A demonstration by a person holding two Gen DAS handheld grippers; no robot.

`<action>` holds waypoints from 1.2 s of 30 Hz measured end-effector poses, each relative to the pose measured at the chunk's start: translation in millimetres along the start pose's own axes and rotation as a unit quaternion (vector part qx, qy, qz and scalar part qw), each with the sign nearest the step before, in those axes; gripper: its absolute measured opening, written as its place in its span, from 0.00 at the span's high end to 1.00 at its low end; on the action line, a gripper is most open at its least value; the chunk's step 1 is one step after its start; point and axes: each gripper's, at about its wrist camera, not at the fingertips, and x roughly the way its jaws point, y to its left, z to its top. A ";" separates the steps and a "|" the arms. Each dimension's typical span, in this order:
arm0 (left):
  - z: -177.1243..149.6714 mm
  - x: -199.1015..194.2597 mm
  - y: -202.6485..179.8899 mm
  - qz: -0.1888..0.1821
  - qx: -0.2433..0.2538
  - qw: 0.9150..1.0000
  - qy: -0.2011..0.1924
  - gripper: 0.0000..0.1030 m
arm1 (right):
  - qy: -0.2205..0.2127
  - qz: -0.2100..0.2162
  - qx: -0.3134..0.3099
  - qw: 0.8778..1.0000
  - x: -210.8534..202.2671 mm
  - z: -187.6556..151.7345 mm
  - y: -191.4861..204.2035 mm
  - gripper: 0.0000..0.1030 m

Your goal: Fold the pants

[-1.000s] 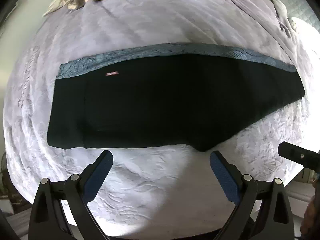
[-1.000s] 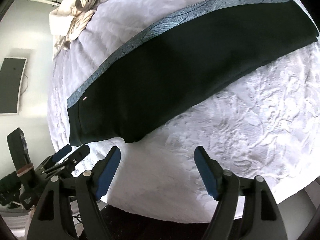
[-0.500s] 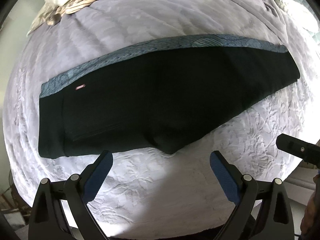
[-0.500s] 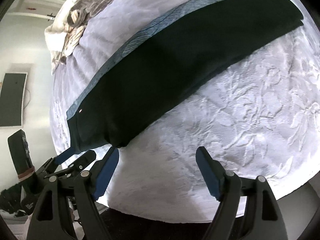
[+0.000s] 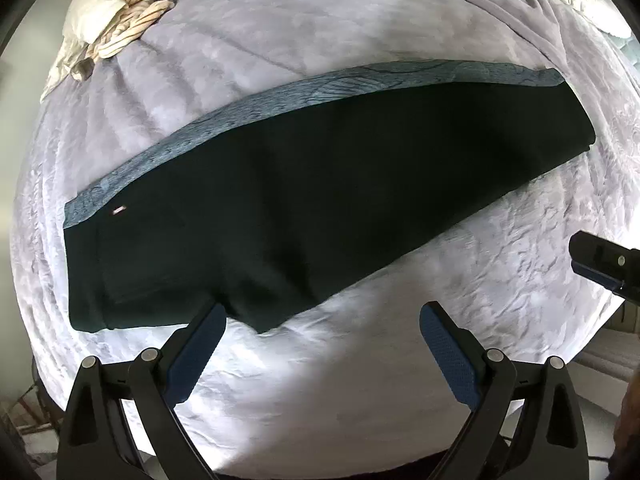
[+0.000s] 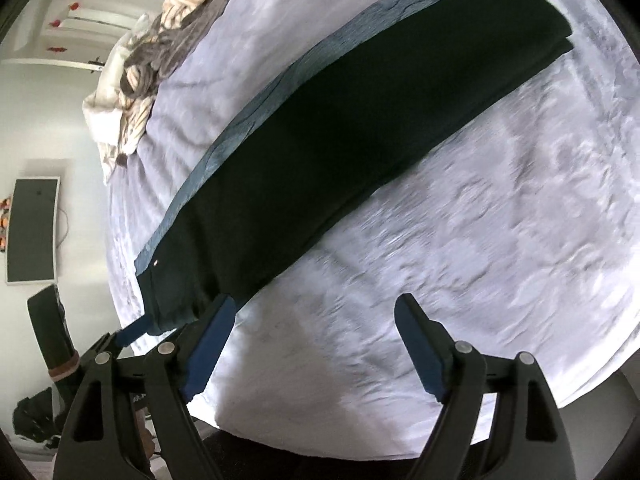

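Black pants (image 5: 320,200), folded lengthwise with a blue-grey patterned strip (image 5: 320,92) along the far edge, lie flat and slanted on the pale quilted bed (image 5: 500,280). The waist end is at the left and the cuff end at the right. My left gripper (image 5: 323,312) hovers open over the quilt just in front of the pants' crotch corner, holding nothing. In the right wrist view the pants (image 6: 340,152) run diagonally, and my right gripper (image 6: 315,302) is open and empty beside their near edge. Each gripper shows at the other view's edge: the right gripper (image 5: 600,264), the left gripper (image 6: 132,330).
Crumpled striped bedding and a pillow (image 5: 132,24) lie at the bed's far left corner. A grey blanket (image 5: 500,12) covers the far right. A dark screen (image 6: 32,232) hangs on the left wall. The bed's near edge (image 6: 360,440) runs just below the grippers.
Both grippers slid sideways along the bed's near side, so the pants now sit further left and more slanted in both views. The jaws stayed wide apart and the pants did not move.
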 end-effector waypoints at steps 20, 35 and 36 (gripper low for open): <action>43.1 11.1 -84.5 -0.004 0.016 1.000 0.015 0.05 | -0.031 -0.005 0.025 0.999 -44.7 63.7 -85.1 0.17; 67.7 34.4 -110.2 -0.007 0.026 0.999 0.027 0.05 | -0.021 -0.007 0.038 0.999 -30.8 67.5 -100.4 0.15; 68.7 35.7 -110.6 -0.006 0.025 0.999 0.028 0.05 | -0.020 -0.007 0.039 0.999 -29.5 67.0 -101.5 0.15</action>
